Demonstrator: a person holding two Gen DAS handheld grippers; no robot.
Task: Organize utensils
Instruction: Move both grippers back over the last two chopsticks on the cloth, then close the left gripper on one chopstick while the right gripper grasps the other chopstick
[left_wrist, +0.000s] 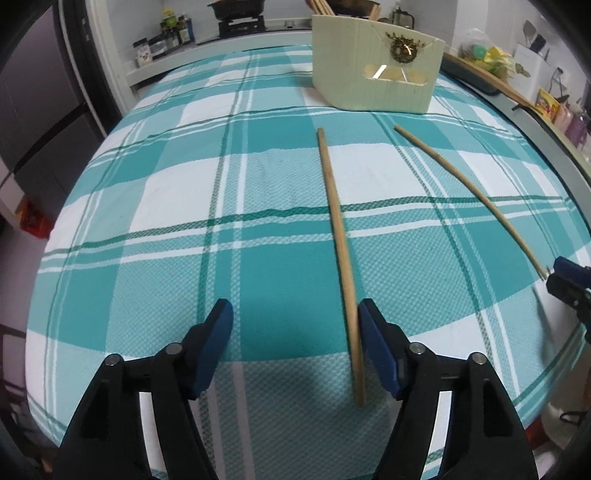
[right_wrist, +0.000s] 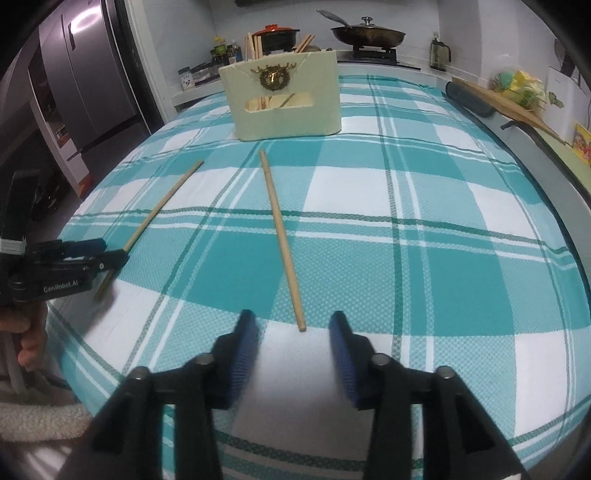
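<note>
Two wooden chopsticks lie on the teal plaid tablecloth (left_wrist: 155, 206). The left chopstick (left_wrist: 338, 236) runs between my left gripper's (left_wrist: 295, 314) open jaws, close against the right pad; it also shows in the right wrist view (right_wrist: 162, 206). The right chopstick (right_wrist: 281, 236) lies just ahead of my open, empty right gripper (right_wrist: 293, 325); in the left wrist view it (left_wrist: 469, 195) ends near the right gripper (left_wrist: 569, 284). A cream utensil holder (right_wrist: 284, 99) with several sticks inside stands at the table's far side, also in the left wrist view (left_wrist: 373, 66).
A fridge (right_wrist: 85, 74) stands at the left. The counter behind holds a pan (right_wrist: 365, 35), a pot (right_wrist: 277, 35) and spice jars (left_wrist: 162, 40). A wooden board (right_wrist: 506, 103) and bags lie on the right counter. The table edge is near both grippers.
</note>
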